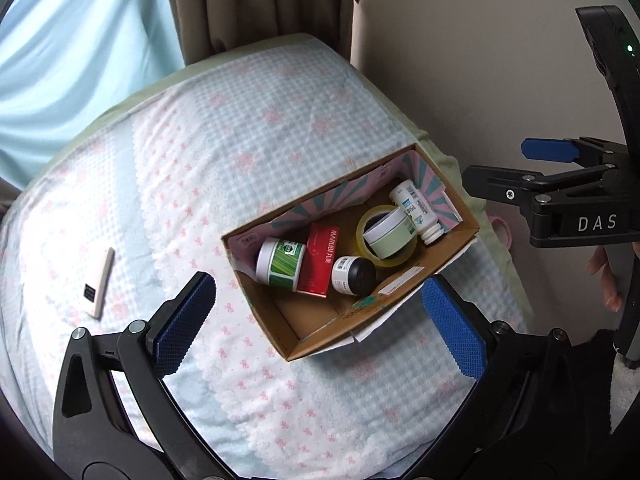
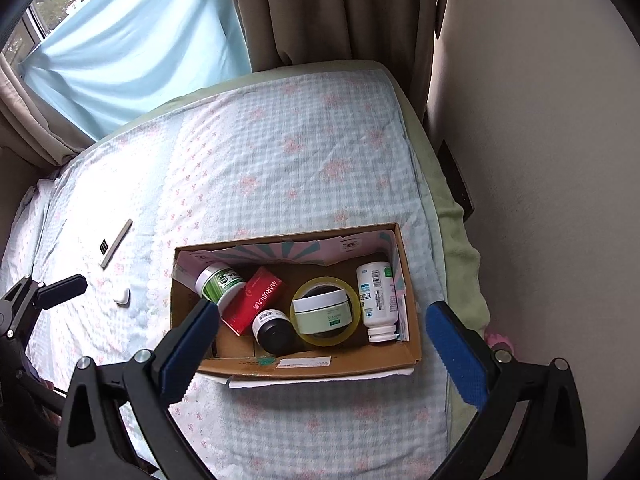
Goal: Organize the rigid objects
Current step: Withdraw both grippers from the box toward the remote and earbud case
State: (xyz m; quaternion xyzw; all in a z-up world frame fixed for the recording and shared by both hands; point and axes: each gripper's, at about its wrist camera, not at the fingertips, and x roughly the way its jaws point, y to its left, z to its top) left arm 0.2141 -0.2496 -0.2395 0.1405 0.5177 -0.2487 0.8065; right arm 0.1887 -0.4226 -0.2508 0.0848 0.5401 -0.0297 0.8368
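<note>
One cardboard box (image 2: 308,364) lay on the bed (image 2: 280,168) near the right edge by the wall (image 2: 540,160). It held six things: a green-label jar (image 2: 220,280), a red carton (image 2: 256,300), a black-capped bottle (image 2: 272,330), a tape roll (image 2: 324,338), one pale jar (image 2: 322,312) lying in the roll, and a white bottle (image 2: 376,300). Much bare quilt stayed free on the left, with one remote (image 1: 98,284) and one small white case (image 2: 122,297). The left gripper (image 1: 316,324) and the right gripper (image 2: 320,356) were both wide open and empty, above the box's near edge.
</note>
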